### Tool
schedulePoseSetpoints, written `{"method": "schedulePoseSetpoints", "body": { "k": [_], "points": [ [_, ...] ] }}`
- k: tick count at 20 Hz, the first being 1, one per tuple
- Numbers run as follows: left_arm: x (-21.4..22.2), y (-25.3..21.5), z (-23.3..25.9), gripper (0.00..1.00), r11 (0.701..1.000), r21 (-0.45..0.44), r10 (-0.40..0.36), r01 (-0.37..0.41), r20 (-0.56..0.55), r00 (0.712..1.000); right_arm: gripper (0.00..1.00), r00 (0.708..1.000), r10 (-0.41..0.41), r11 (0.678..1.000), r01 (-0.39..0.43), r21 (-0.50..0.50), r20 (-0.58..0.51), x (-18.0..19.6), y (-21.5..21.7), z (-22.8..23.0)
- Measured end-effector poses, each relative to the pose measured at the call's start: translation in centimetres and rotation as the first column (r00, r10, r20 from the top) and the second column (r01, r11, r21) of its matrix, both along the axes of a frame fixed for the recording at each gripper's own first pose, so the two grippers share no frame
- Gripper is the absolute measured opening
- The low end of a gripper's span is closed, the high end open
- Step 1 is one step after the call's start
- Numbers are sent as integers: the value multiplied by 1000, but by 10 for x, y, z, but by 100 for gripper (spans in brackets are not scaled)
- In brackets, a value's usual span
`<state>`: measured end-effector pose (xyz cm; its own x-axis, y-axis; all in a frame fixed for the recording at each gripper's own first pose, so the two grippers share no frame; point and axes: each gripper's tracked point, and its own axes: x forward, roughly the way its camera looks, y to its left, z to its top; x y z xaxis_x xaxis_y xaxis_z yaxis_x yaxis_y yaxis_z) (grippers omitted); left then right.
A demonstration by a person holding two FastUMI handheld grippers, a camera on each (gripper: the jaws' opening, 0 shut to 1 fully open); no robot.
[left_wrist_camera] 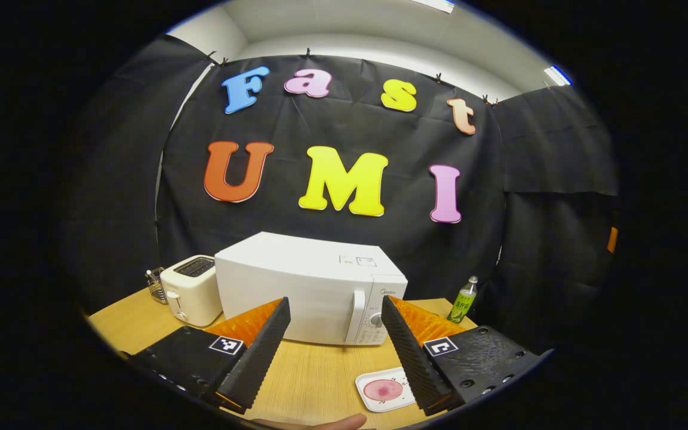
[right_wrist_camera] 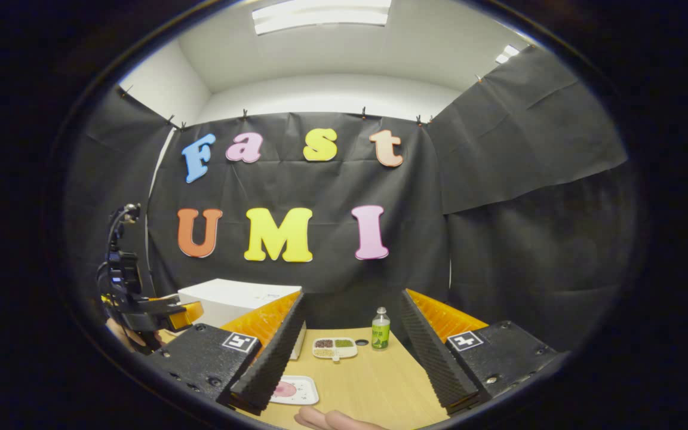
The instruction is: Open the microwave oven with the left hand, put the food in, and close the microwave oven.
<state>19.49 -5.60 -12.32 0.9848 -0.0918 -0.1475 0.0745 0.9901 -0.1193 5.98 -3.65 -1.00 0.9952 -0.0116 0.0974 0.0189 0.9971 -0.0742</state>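
The white microwave [left_wrist_camera: 296, 286] stands on the wooden table with its door shut and its vertical handle [left_wrist_camera: 356, 316] on the right side. My left gripper [left_wrist_camera: 335, 303] hangs open in front of it, some way short of the door, nothing between its fingers. A white plate with a pink round of food [left_wrist_camera: 387, 389] lies on the table at the lower right. In the right gripper view the same plate [right_wrist_camera: 293, 389] sits beside the left finger. My right gripper [right_wrist_camera: 353, 298] is open and empty above the table. The left gripper [right_wrist_camera: 165, 310] also appears far left, before the microwave [right_wrist_camera: 230, 298].
A white toaster [left_wrist_camera: 192, 289] and a wire basket [left_wrist_camera: 156, 285] stand left of the microwave. A green bottle [right_wrist_camera: 381, 329] and a divided dish of several foods [right_wrist_camera: 335, 347] sit at the back of the table [right_wrist_camera: 380, 382]. A hand [right_wrist_camera: 332, 421] shows at the near edge.
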Motion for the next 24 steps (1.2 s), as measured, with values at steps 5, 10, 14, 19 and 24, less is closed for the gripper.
{"method": "schedulePoseSetpoints", "body": {
  "k": [5, 10, 14, 19, 24],
  "points": [
    [67, -27, -51, 93, 997, 63, -32, 34, -22, 999, 100, 999, 14, 1000, -13, 15, -33, 28, -5, -25],
    [124, -46, -96, 94, 991, 121, -46, 51, -41, 998, 100, 996, 30, 998, -26, 49, -79, 53, -13, -54],
    [152, -56, -119, 81, 991, 110, -62, 70, -72, 995, 100, 994, 21, 998, -15, 58, -108, 70, -25, -80],
    [166, -49, -131, 83, 991, 135, 2, 4, -44, 999, 91, 991, 22, 996, -11, 86, -133, 89, -34, -104],
    [163, -50, -131, 96, 990, 140, 9, -3, -38, 999, 100, 995, -9, 996, 17, 83, -99, 93, -37, -97]
  ]
}}
